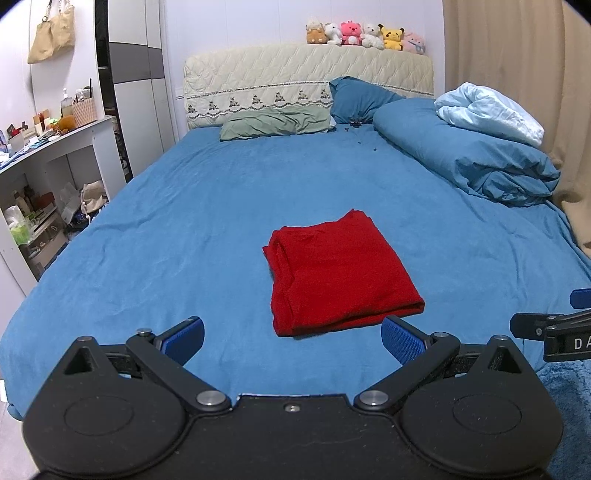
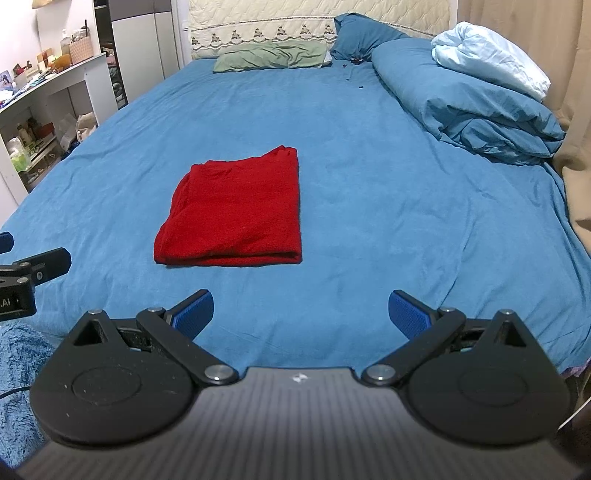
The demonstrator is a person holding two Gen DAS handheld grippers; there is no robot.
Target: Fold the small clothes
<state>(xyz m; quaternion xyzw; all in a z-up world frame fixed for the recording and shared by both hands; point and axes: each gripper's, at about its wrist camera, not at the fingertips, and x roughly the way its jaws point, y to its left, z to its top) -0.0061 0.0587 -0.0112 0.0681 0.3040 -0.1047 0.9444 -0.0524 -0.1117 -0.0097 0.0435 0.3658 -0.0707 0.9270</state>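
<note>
Garment (image 1: pixel 341 275) is lying folded, mid-bed, near edge | left gripper (image 1: pixel 291 338) and right gripper (image 2: pixel 301 314) are gaping wide, holding nothing | fold is looking finished | you're likely needing only tidying or another piece next.

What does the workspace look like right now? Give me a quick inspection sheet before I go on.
Surface: blue bed sheet, lightly wrinkled.
Job's things: red garment folded into a rectangle, lying flat mid-bed, untouched.
Clutter: small dark bits near the pillows; bunched blue duvet at far right.
Grippers: left gripper and right gripper both empty, jaws wide apart, short of the garment.
Cables: thin dark cable at the lower left of the right wrist view.
Surroundings: plush toys on headboard, cluttered shelf unit left, curtain right.
</note>
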